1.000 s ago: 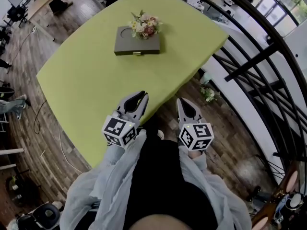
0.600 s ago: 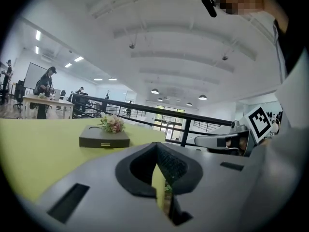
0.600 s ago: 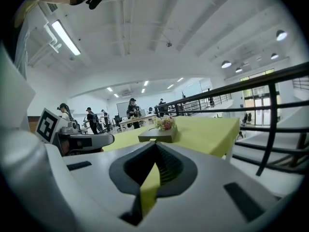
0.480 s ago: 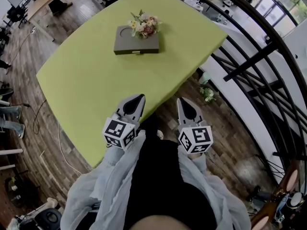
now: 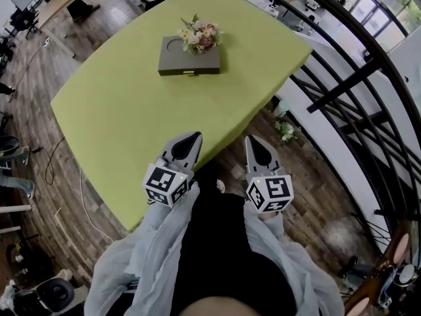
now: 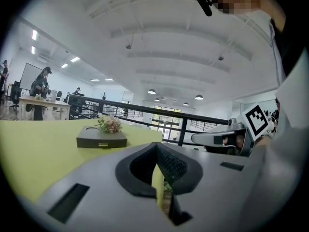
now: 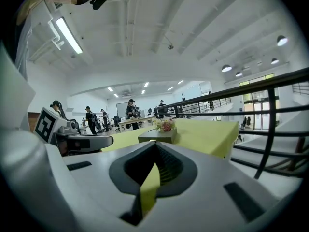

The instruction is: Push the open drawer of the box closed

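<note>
A flat dark grey box (image 5: 189,56) lies on the far part of the yellow-green table (image 5: 118,110), with a small bouquet (image 5: 199,35) on its lid. Its near face carries a small brass pull (image 5: 189,73); how far the drawer stands out is too small to tell. My left gripper (image 5: 195,137) hovers shut and empty over the table's near edge, well short of the box. My right gripper (image 5: 251,139) is beside it, off the table's edge, also shut and empty. The box (image 6: 101,139) shows ahead in the left gripper view, and the box (image 7: 157,136) shows far ahead in the right gripper view.
A black metal railing (image 5: 342,78) runs along the right of the table, with wooden floor (image 5: 39,130) around and below. People stand at desks (image 7: 130,120) in the background. A cable (image 5: 49,160) lies on the floor to the left.
The left gripper's jaws have come together from slightly apart. Both grippers stay near the table's near edge; the box has not moved.
</note>
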`<state>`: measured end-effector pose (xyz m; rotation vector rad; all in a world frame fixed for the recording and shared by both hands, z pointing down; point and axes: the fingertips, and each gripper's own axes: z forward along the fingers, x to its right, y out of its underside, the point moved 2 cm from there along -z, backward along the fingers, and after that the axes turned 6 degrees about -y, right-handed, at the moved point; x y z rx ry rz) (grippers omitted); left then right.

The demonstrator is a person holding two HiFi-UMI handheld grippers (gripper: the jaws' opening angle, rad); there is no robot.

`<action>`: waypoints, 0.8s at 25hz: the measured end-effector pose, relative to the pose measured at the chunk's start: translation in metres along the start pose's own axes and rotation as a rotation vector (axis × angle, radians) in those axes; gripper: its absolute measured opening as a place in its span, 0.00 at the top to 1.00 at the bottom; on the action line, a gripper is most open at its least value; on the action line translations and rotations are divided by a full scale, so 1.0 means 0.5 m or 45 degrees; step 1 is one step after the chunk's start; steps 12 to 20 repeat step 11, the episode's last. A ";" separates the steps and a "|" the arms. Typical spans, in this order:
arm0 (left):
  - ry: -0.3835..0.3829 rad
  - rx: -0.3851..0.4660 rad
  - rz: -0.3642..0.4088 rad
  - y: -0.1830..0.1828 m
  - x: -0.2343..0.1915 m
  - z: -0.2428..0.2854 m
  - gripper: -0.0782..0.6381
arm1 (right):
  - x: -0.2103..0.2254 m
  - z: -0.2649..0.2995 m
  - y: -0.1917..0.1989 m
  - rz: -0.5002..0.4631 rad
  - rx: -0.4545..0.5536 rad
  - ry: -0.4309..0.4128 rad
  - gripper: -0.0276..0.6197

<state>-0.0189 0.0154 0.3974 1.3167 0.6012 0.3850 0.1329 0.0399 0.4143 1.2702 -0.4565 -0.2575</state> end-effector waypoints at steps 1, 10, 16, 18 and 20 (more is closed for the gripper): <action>-0.002 -0.001 -0.004 0.002 -0.001 -0.002 0.87 | -0.003 0.001 0.002 0.002 -0.003 -0.005 0.95; -0.016 -0.015 -0.020 0.015 -0.013 -0.016 0.87 | -0.019 0.017 0.013 0.023 -0.020 -0.029 0.95; -0.018 -0.015 -0.023 0.017 -0.015 -0.018 0.87 | -0.022 0.019 0.016 0.023 -0.023 -0.034 0.95; -0.018 -0.015 -0.023 0.017 -0.015 -0.018 0.87 | -0.022 0.019 0.016 0.023 -0.023 -0.034 0.95; -0.018 -0.015 -0.023 0.017 -0.015 -0.018 0.87 | -0.022 0.019 0.016 0.023 -0.023 -0.034 0.95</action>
